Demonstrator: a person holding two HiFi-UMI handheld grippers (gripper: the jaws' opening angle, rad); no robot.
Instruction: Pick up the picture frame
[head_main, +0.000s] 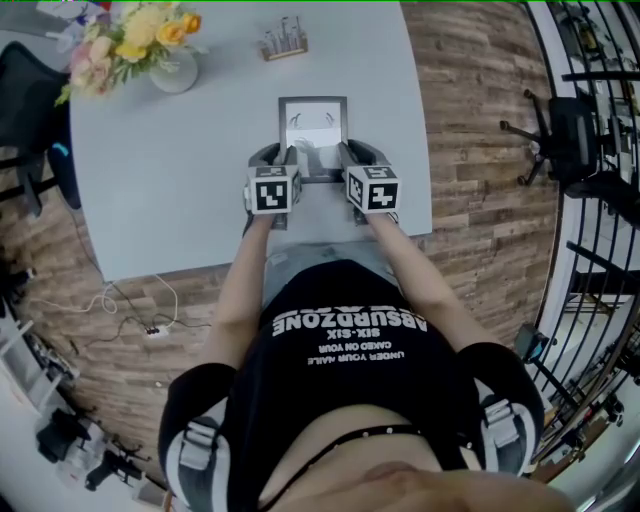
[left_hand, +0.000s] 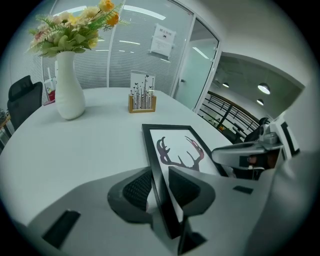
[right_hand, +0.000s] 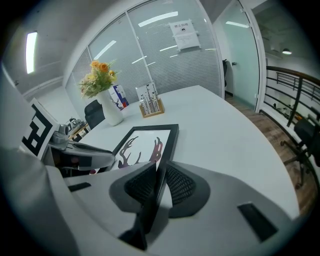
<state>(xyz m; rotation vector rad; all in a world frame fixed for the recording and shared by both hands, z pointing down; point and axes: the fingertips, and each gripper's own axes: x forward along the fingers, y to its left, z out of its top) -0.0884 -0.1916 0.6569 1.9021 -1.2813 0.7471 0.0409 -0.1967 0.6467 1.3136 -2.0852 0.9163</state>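
Big gray bench (head_main: 180, 180) holds the picture frame (head_main: 313, 122) near its front edge. Left gripper (head_main: 281, 157) and right gripper (head_main: 354, 157) each pinch one side of it. The grab looks done, so next both should lift together, nice and level.

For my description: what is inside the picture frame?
The picture frame holds white paper with an antler drawing; its near part is hidden by fingers of the left gripper and right gripper.
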